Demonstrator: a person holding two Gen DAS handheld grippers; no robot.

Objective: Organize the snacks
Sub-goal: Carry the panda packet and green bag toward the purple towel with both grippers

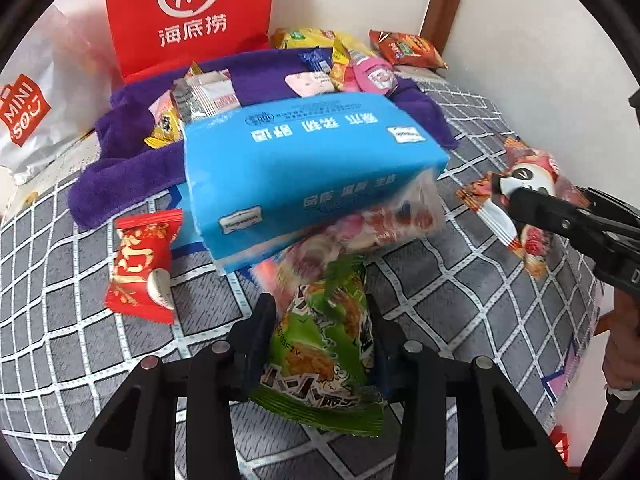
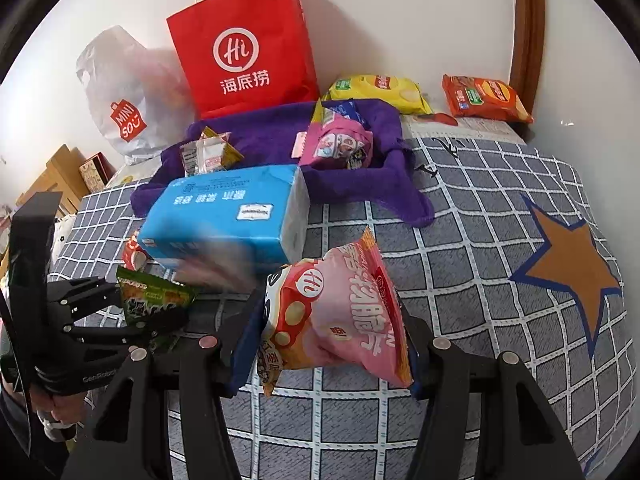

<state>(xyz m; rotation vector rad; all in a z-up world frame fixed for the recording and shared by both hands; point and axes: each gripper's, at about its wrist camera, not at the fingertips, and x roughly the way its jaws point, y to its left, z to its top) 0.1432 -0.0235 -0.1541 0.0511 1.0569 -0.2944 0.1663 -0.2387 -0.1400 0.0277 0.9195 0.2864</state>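
Both hand-held grippers (image 1: 320,332) (image 2: 332,332) tilted downward

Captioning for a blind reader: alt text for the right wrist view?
The right hand-held gripper clamps a pink snack bag above a grey checked bedspread. Behind lie a blue tissue pack, purple towel and red paper bag.

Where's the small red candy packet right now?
In the left wrist view the red candy packet lies on the checked bedspread, at lower left, just left of the blue tissue pack.

Bright even light, fisheye-warped edges, slight motion blur
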